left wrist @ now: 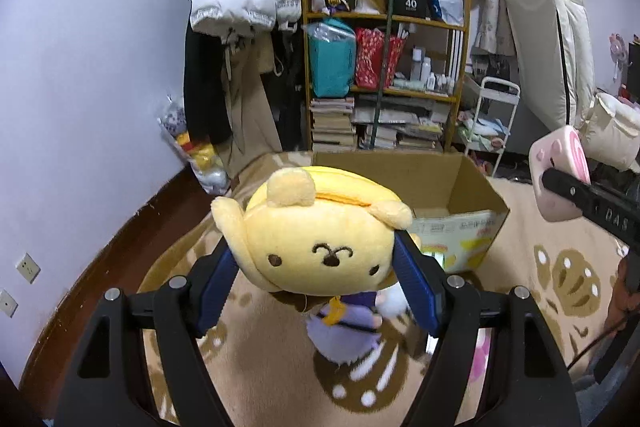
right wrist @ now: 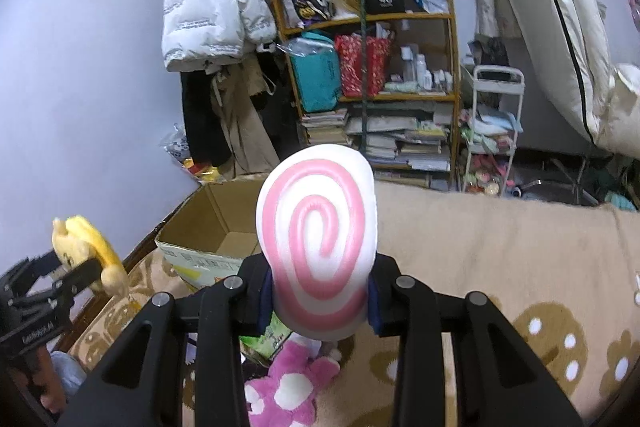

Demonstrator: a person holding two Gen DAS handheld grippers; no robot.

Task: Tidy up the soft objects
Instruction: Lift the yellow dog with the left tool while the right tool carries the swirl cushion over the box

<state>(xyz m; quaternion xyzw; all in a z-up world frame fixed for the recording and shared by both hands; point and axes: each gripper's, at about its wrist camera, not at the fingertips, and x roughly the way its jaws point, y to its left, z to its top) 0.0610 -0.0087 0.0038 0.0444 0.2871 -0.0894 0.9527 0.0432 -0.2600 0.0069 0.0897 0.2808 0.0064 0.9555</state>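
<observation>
My left gripper (left wrist: 316, 259) is shut on a yellow dog-face plush (left wrist: 320, 231) and holds it in the air just in front of an open cardboard box (left wrist: 460, 223). The plush also shows at the left of the right wrist view (right wrist: 86, 251). My right gripper (right wrist: 318, 287) is shut on a white plush with a pink swirl (right wrist: 320, 239), held up beside the box (right wrist: 208, 231). That swirl plush shows at the right edge of the left wrist view (left wrist: 558, 175). A purple plush (left wrist: 344, 331) and a pink-and-white plush (right wrist: 288, 391) lie on the rug below.
A beige patterned rug (right wrist: 500, 267) covers the floor. A wooden shelf (left wrist: 384, 83) full of books and bags stands behind the box. Coats (left wrist: 240, 7) hang to its left. A white cart (left wrist: 492, 123) and a folded mattress (left wrist: 548, 39) stand at the right.
</observation>
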